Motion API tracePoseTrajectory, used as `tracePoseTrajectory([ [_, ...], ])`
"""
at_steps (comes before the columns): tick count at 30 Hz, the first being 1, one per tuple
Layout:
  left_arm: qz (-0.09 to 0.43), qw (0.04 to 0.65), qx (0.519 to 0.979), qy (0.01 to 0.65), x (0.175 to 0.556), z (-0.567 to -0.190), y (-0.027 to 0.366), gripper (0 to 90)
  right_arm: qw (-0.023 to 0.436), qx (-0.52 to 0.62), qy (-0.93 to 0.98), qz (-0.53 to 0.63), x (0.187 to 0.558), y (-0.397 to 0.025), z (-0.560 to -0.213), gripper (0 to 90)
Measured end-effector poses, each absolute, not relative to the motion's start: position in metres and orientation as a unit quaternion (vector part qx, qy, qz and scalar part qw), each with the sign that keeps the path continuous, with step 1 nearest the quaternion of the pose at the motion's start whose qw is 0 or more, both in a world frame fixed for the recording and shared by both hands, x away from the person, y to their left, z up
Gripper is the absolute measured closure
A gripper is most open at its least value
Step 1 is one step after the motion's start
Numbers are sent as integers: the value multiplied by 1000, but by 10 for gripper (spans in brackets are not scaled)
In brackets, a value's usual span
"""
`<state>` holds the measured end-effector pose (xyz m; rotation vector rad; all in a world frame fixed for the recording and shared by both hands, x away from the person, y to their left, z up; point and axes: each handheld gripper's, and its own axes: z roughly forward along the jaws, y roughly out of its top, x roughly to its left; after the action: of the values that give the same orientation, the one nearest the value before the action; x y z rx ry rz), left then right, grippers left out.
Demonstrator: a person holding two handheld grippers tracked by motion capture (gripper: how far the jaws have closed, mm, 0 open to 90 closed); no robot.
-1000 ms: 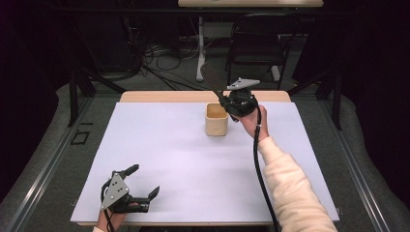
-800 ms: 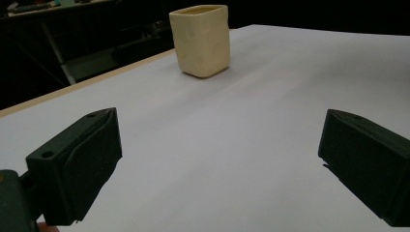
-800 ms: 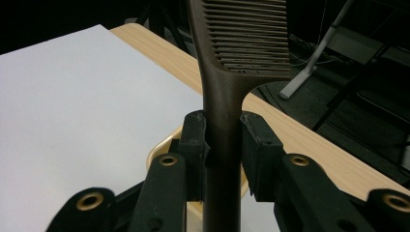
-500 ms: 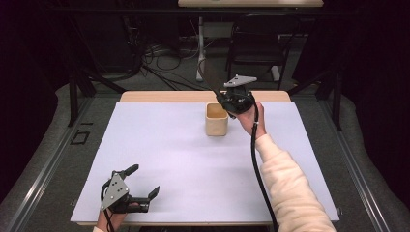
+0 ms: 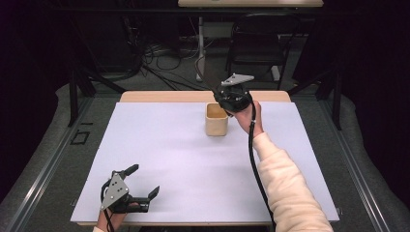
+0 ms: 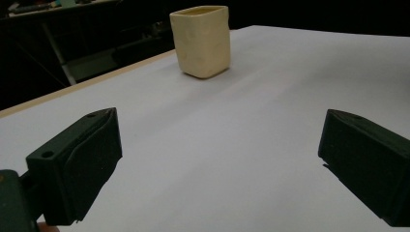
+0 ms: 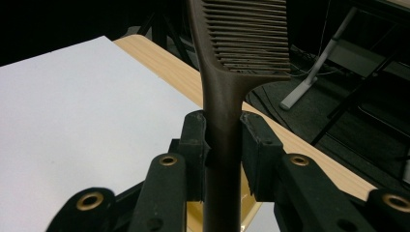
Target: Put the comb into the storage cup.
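the right gripper, clamped on the comb handle above the cup near the bench's far edge, should lower it straight in, while the left gripper rests wide open and empty

Black right gripper with grey three-cornered plate, black cable, brass-ringed screw holes; cream fleecy sleeve.

The white tabletop lies open all round; a cream cup stands alone toward twelve o'clock.
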<state>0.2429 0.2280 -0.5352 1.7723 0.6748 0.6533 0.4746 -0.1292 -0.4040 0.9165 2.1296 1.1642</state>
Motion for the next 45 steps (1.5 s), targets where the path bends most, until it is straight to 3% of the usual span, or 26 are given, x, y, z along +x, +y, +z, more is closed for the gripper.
tracePoseTrajectory([
  [45,274,541,743,284,242,-535,228,17,278,342,752,489,489,-121,-409,726],
])
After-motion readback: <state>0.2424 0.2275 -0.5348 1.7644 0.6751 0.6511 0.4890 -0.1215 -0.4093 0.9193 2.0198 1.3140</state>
